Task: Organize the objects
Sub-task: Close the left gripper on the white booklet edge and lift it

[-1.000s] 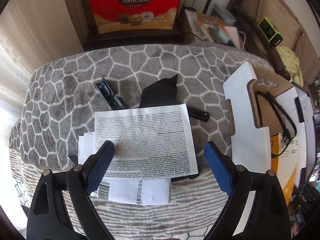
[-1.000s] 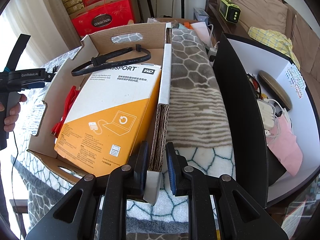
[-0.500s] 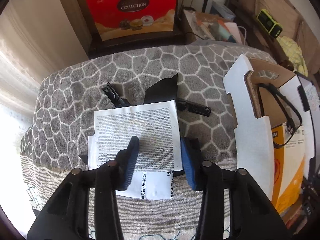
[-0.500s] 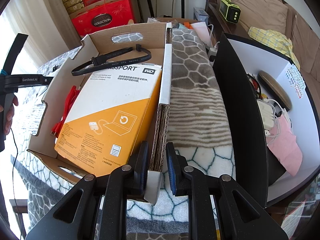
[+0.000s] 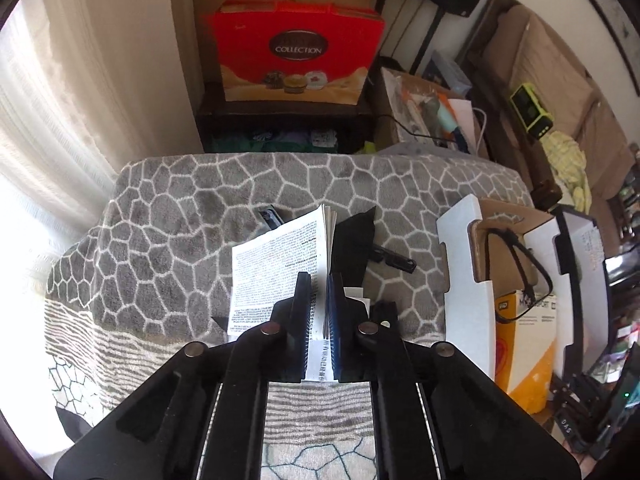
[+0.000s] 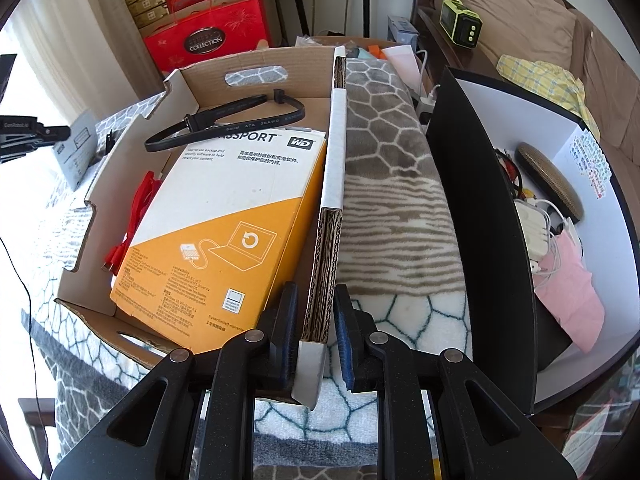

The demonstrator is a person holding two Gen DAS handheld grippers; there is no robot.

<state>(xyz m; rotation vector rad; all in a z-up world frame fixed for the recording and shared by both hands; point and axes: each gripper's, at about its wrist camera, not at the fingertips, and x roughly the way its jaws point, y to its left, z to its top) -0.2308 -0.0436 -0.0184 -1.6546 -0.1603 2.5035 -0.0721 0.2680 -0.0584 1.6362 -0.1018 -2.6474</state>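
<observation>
My left gripper (image 5: 319,280) is shut on a white printed leaflet (image 5: 276,264) and holds it lifted and tilted on edge above the grey patterned blanket (image 5: 180,216). Black plastic pieces (image 5: 354,240) lie on the blanket behind it. My right gripper (image 6: 314,300) is shut on the right wall of the cardboard box (image 6: 334,184). The box holds an orange and white WD box (image 6: 224,220), a black flat cable (image 6: 224,120) and a red cable (image 6: 132,224). The cardboard box also shows at the right of the left wrist view (image 5: 464,264). The left gripper with the leaflet shows at the far left of the right wrist view (image 6: 76,148).
A red gift bag (image 5: 296,56) stands on a dark shelf behind the blanket. A black-and-white bin (image 6: 480,200) with chargers, cables and a pink item stands to the right of the cardboard box. A sofa with a green device (image 6: 460,24) is at the far right.
My left gripper has closed on the leaflet and lifted it off the blanket, tilting it on edge. My right gripper has stayed shut on the box wall.
</observation>
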